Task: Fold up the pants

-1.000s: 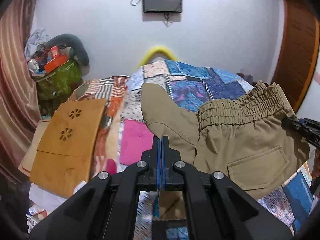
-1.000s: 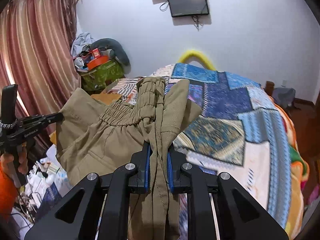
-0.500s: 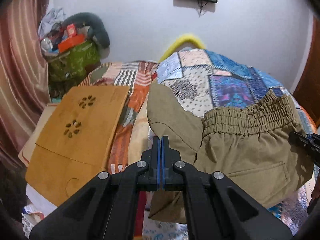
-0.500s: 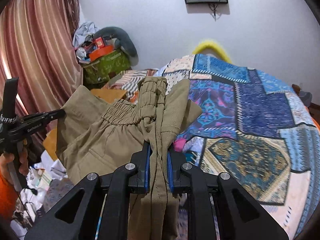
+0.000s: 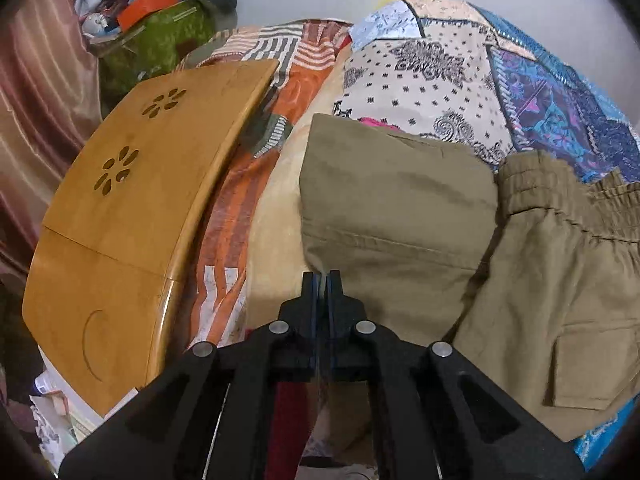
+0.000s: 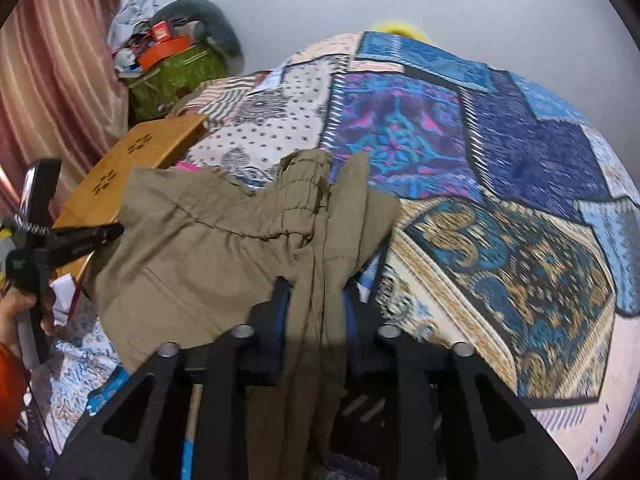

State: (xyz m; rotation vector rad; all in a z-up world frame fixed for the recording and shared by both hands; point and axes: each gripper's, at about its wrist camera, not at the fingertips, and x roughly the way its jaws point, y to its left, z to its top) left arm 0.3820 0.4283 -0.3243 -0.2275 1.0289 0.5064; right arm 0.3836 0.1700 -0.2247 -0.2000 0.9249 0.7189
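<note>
At the far left of your left wrist view hangs a striped pink curtain, and beside it a green bag piled with clutter, an orange box on top. Next comes the wooden lap desk with flower-shaped cut-outs, lying on the edge of the bed next to an orange striped cloth. Your left gripper sits at the centre with its jaws together, pinching a thin edge of the khaki pants right at their near left corner. The pants spread from there to the right over the patchwork bedspread, the folded leg panel to the left, the elastic waistband and a flap pocket to the right. In your right wrist view, the left gripper shows again at the left edge, held in your left hand above an orange sleeve, its tip at the pants' left corner in front of the lap desk. The pants sag from there across to your right gripper. Its jaws have just been opening and stand part way apart, with a bunched fold of the khaki cloth running between them; you cannot tell from here whether the blue pads still press on it. Further right, the blue and gold bedspread fills the view.
</note>
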